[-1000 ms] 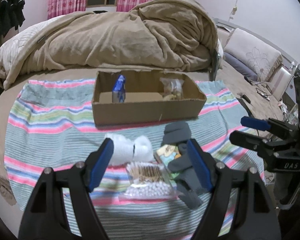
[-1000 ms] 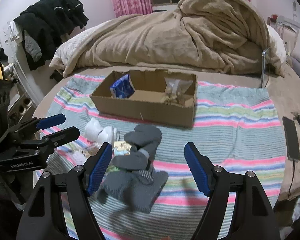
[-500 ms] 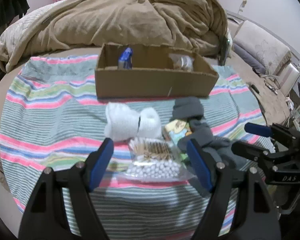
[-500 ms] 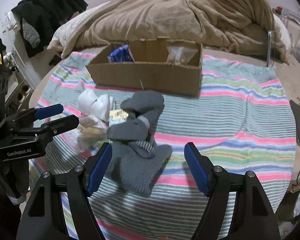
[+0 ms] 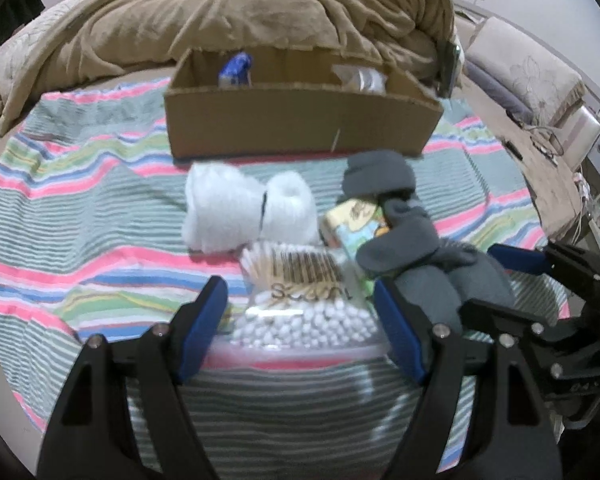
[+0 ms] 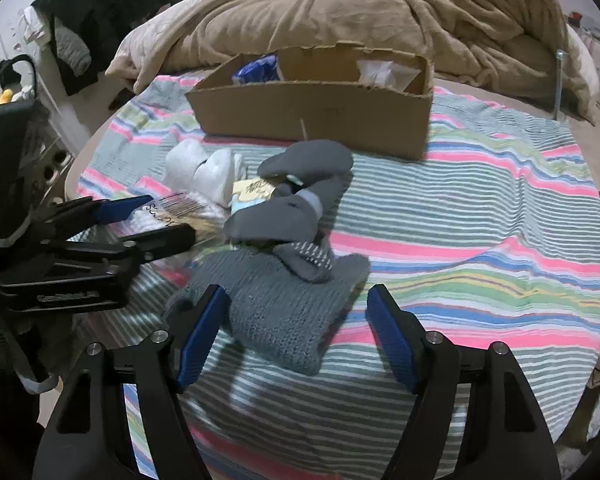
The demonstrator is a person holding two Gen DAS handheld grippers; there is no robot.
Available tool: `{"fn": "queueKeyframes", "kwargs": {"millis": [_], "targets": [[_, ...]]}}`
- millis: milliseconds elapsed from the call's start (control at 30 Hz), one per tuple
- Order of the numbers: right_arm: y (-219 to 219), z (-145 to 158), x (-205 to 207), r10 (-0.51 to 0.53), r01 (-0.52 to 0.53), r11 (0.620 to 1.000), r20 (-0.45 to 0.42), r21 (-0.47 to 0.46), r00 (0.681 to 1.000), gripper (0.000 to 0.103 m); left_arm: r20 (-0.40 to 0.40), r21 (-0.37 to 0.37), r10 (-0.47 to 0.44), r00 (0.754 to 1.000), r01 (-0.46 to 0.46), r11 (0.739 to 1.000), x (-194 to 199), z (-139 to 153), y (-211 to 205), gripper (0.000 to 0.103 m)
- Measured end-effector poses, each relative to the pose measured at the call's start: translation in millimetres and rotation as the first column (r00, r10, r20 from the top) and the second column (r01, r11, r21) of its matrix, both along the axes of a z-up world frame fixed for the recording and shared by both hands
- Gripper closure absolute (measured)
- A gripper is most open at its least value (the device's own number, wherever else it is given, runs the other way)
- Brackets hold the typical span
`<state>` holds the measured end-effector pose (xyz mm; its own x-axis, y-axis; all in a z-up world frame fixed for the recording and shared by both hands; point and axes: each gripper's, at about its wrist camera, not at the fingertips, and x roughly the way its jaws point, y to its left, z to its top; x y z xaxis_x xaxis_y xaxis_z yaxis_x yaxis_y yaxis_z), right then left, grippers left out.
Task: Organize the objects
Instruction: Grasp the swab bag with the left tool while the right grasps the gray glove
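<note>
A clear bag of cotton swabs (image 5: 300, 300) lies on the striped cloth, right in front of my open left gripper (image 5: 300, 320), its near edge between the jaws. Behind it lie white socks (image 5: 248, 208), a small colourful packet (image 5: 356, 220) and dark grey socks (image 5: 400, 216). My open right gripper (image 6: 296, 332) hovers low over a grey knitted item (image 6: 276, 304), with the grey socks (image 6: 296, 208) just beyond. The cardboard box (image 6: 316, 108) at the back holds a blue packet (image 6: 256, 70) and a clear bag (image 6: 384, 74).
The striped cloth (image 6: 480, 220) covers a round table. A bed with a heaped beige blanket (image 5: 240, 12) stands behind the box. Dark clothes (image 6: 100, 8) hang at the left. The left gripper shows in the right wrist view (image 6: 156, 216) beside the swabs.
Both grippers have come down and forward toward the pile. The left now reaches the swab bag; the right is close over the grey knitted item. Both stay open.
</note>
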<state>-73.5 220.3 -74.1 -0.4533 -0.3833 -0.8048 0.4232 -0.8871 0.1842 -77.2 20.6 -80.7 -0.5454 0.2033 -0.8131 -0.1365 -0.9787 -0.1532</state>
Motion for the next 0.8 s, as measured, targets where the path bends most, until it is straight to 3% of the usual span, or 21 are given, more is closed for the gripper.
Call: {"fn": "queueKeyframes", "kwargs": {"millis": [200,367,500,533,800], "targets": [[-12.3,-7.3,3.4,0.058,-0.058,0.998,0.023,0.014,0.998,0.045,0.005,0.000,-0.007,1.000,0.007,1.000,-1.0,-7.2,0.6,0.026],[-13.5,-8.1,5.1,0.065,-0.065,0.998,0.015,0.011,0.998,0.050,-0.007,0.002,-0.015,1.000,0.015,1.000,1.3,-7.5,0.7,0.028],[-11.0,-6.3,7.5,0.067,-0.067,0.998,0.009,-0.004,0.998,0.057,-0.021,0.006,-0.021,1.000,0.021,1.000,4.9,-5.6,0.8,0.033],[-10.8,-5.4,8.8,0.069,-0.069,0.998,0.005,-0.005,0.998,0.057,-0.024,0.010,-0.024,0.999,0.024,1.000,6.1,-5.1,0.8,0.041],[-6.9,6.2,13.2,0.068,-0.069,0.997,-0.037,-0.017,0.997,0.062,-0.041,0.033,-0.034,0.999,0.035,0.999,12.3,0.3,-0.1,0.047]]}}
